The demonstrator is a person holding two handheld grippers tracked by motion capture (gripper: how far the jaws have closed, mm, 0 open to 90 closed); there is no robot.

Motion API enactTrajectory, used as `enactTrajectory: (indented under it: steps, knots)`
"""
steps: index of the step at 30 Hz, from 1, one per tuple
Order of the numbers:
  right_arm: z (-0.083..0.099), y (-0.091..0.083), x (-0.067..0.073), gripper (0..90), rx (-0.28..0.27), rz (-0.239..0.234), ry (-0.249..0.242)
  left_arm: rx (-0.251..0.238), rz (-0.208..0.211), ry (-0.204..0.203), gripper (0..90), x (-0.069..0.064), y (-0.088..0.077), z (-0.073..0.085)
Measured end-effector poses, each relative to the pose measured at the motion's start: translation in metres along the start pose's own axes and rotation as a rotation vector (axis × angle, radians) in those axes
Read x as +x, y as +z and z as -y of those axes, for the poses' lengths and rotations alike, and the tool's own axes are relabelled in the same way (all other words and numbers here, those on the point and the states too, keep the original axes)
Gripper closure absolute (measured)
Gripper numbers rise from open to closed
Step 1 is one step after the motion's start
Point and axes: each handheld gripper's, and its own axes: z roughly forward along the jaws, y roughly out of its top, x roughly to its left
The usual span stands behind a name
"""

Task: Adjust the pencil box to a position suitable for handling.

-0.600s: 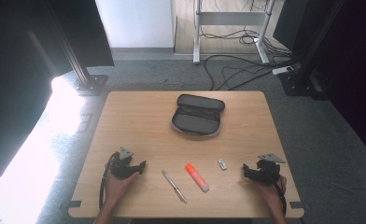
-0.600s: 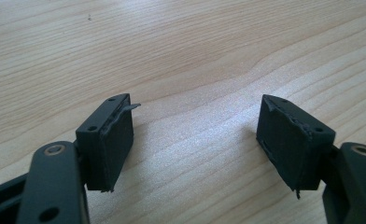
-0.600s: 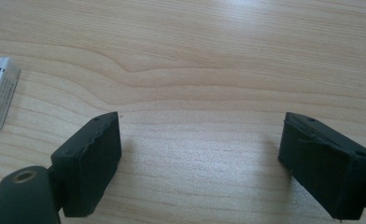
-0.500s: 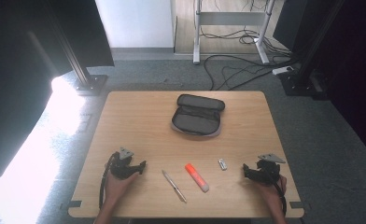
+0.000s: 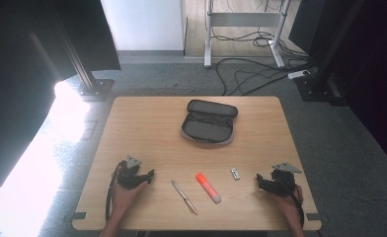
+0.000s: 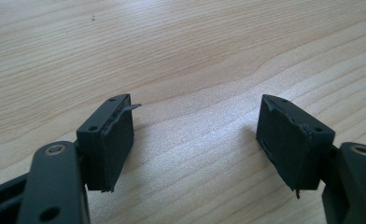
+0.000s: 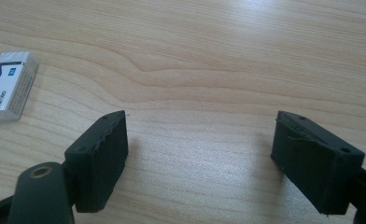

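- Wooden table (image 5: 147,123) has bare room between its near items and the open pencil case (image 5: 209,127) at the back.
- Left gripper (image 5: 149,174) and right gripper (image 5: 258,180) rest near the front edge, jaws spread, empty.
- Pen (image 5: 184,196) and orange marker (image 5: 208,187) lie between them, long axes slanting toward the front right.
- Eraser (image 7: 8,86) lies just beside the right gripper.

Left gripper (image 5: 151,174) low at the near left, jaws wide apart, nothing between, right gripper (image 5: 258,181) well apart opposite it, jaws likewise gaping, both hand-held.
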Motion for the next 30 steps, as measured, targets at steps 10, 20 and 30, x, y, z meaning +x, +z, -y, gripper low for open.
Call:
enactTrajectory:
  steps: [10, 20, 30]
  knots:
    - [0.004, -0.005, 0.006, 22.5, -0.009, -0.03, -0.028, -0.05, -0.026, -0.002, 31.7, -0.004, 0.002, -0.004]
    - [0.004, -0.005, 0.007, 22.8, -0.009, -0.023, -0.021, -0.094, 0.036, -0.02, 32.8, 0.004, -0.008, -0.014]
    - [0.005, -0.006, 0.006, 22.6, -0.009, -0.02, -0.017, -0.122, 0.112, -0.005, 33.0, 0.0, -0.016, -0.042]
